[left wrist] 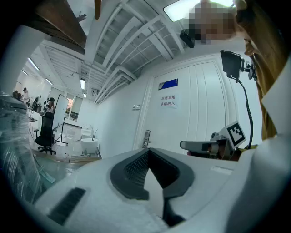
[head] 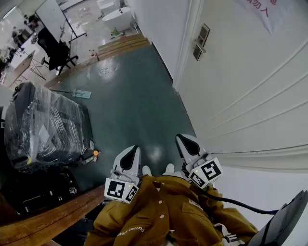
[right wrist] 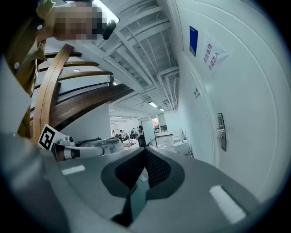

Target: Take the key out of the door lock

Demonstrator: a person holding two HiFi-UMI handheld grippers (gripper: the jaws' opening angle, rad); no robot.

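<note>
The white door [head: 250, 81] fills the right of the head view, with its lock plate and handle [head: 200, 42] far ahead at its left edge. The lock plate [left wrist: 146, 139] is also small in the left gripper view, and the lock plate [right wrist: 221, 132] shows again in the right gripper view. The key is too small to make out. My left gripper [head: 134, 148] and right gripper [head: 181, 138] are held close to my body, far from the lock. Both are shut with nothing between the pads [left wrist: 136, 168] and pads [right wrist: 157, 168].
A plastic-wrapped black bundle [head: 43, 125] stands on the green floor [head: 134, 101] at left, with a wooden rail [head: 48, 218] in front of it. Farther off are an office chair [head: 55, 48], a long-handled tool [head: 77, 92] and a white tub [head: 118, 19]. A sign [head: 262, 12] hangs on the door.
</note>
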